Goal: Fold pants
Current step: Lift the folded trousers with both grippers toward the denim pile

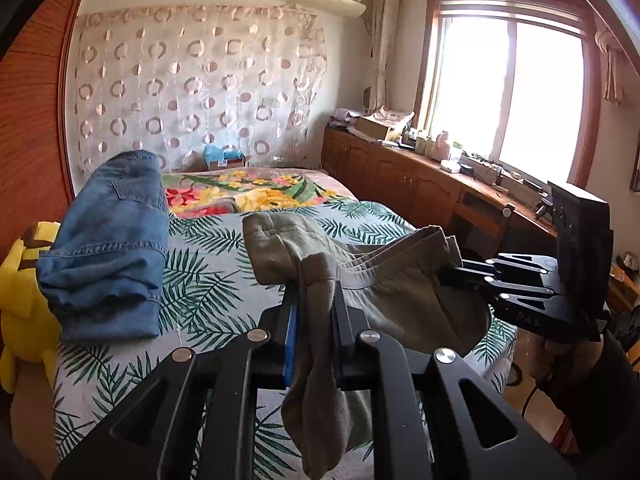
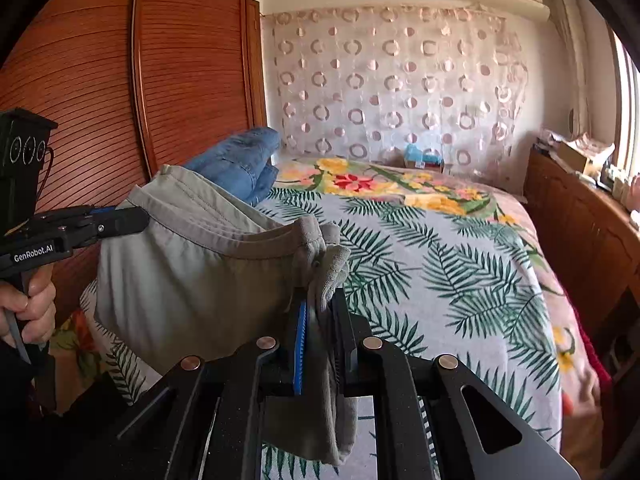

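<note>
**Left wrist view: khaki pants hanging between two grips**

The left gripper (image 1: 316,300) fingers are pinching one end of the khaki pants (image 1: 384,280) waistband; the right gripper (image 1: 456,272) fingers are clamping the other end. The pants are sagging between them, above the bed (image 1: 208,256) with its palm-leaf sheet. Folded blue jeans (image 1: 108,248) are lying beside a yellow plush toy (image 1: 24,312).

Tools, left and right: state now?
Left tool: shut on olive-green cotton pants.
Right tool: shut on the same pants.
</note>
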Available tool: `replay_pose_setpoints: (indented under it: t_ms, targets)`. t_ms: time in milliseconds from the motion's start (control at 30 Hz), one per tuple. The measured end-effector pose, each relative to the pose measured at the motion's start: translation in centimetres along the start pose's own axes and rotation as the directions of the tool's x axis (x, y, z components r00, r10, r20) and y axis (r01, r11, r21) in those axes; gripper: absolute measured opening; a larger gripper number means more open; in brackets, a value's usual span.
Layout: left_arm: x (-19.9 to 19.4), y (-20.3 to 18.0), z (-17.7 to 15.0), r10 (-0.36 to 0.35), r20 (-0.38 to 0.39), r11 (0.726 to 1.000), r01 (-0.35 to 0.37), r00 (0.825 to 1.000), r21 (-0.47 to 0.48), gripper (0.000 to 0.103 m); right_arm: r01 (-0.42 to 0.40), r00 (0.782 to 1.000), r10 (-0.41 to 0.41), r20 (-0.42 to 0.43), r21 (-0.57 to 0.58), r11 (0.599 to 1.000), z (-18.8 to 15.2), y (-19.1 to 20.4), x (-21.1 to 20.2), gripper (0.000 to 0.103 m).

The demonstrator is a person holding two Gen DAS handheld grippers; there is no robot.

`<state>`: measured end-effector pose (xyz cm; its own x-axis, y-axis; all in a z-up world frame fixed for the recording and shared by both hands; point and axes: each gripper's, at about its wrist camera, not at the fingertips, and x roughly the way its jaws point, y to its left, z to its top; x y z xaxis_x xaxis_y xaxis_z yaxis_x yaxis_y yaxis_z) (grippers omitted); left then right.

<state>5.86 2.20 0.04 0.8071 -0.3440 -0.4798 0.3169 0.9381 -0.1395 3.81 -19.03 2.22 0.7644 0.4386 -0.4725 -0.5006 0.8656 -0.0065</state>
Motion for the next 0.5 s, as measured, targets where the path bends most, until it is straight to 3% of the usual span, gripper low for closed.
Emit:
replay_pose_setpoints:
  t_ms: [500]
  targets:
    - [-1.2, 1.0, 0.5, 0.039, 0.033, 0.999, -0.039, 0.999, 0.005, 0.015, -0.021, 0.999, 0.024, 0.037, -0.063, 0.998, 1.4, 0.5, 0.6, 0.011]
